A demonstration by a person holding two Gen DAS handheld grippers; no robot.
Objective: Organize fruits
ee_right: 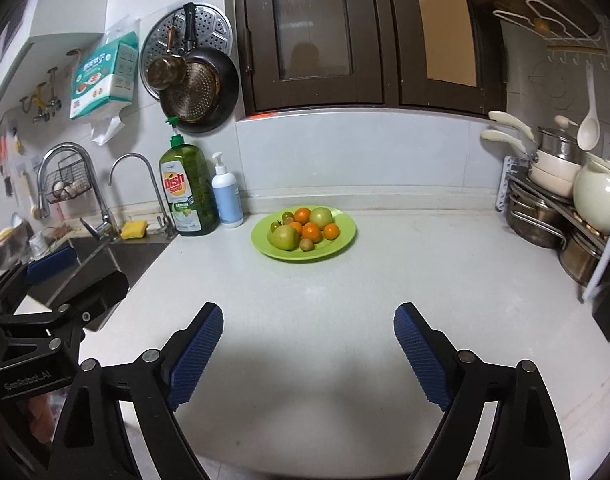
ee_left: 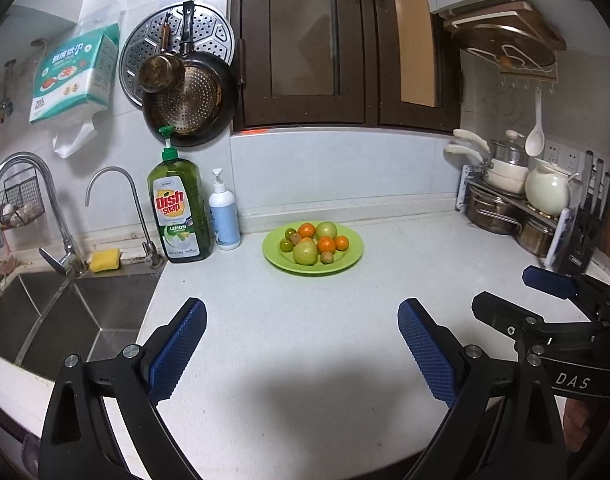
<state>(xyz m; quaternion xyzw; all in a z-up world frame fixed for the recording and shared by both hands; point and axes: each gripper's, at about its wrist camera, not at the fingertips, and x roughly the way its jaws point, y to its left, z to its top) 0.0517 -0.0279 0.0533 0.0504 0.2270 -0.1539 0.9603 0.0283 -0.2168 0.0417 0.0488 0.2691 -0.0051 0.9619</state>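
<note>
A green plate (ee_left: 351, 258) (ee_right: 341, 240) sits on the white counter near the back wall. It holds several fruits: two large green ones (ee_left: 305, 253) (ee_right: 283, 237), small oranges (ee_left: 326, 244) (ee_right: 311, 231), small green-brown ones (ee_left: 285, 245) and a brown one (ee_left: 326, 257). My left gripper (ee_left: 302, 312) is open and empty, well in front of the plate. My right gripper (ee_right: 308, 316) is open and empty, also in front of the plate. The right gripper also shows at the right edge of the left wrist view (ee_left: 517, 294), and the left gripper at the left edge of the right wrist view (ee_right: 79, 274).
A dish soap bottle (ee_left: 179, 210) (ee_right: 188, 196) and a white pump bottle (ee_left: 224, 213) (ee_right: 227, 196) stand left of the plate. A sink (ee_left: 53, 316) with faucets and a yellow sponge (ee_left: 104, 260) lies left. A rack of pots (ee_left: 517, 200) (ee_right: 565, 208) stands at the right.
</note>
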